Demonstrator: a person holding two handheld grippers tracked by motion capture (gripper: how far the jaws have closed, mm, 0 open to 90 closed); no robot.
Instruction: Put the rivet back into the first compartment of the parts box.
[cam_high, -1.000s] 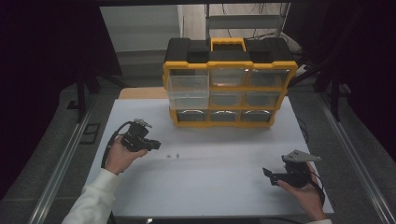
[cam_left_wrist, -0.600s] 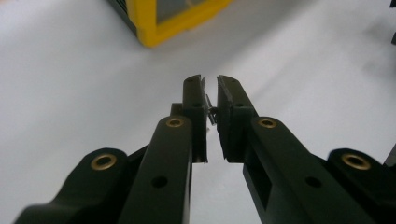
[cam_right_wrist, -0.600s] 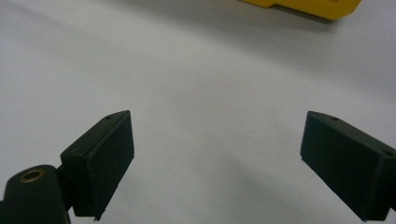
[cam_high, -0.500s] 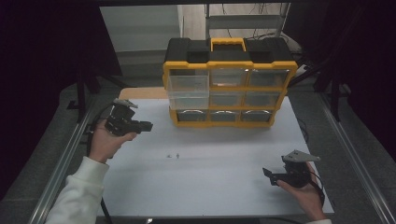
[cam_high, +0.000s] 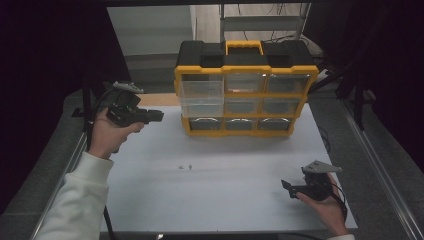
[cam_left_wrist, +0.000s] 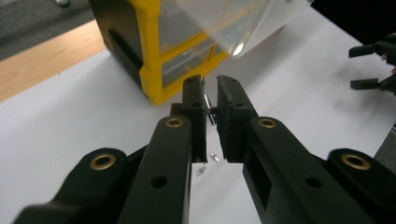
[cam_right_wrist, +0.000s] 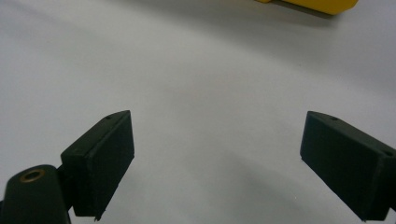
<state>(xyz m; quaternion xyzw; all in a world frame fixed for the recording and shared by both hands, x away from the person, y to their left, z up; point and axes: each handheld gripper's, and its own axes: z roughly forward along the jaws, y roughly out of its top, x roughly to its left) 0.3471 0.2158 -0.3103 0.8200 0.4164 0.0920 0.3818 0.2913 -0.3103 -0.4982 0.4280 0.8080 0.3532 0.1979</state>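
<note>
Clearly, the left gripper (cam_left_wrist: 211, 100) pinches one tiny screw (cam_left_wrist: 208, 105) at its tips; loosening would drop it short of the drawer (cam_left_wrist: 233, 21) ahead.

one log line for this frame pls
left gripper: shut on small metal screw | right gripper: open, over white table | yellow-black plastic drawer organizer: one drawer out

A white sheet (cam_high: 240, 190) is spread over the table. A strip of wooden tabletop (cam_high: 155, 99) is left bare at 11 o'clock. Grey floor (cam_high: 45, 170) is seen at 9 and 3 o'clock. Dark curtains (cam_high: 45, 60) are hung at both sides, and a metal shelf (cam_high: 260, 22) is lit at 12 o'clock.
</note>
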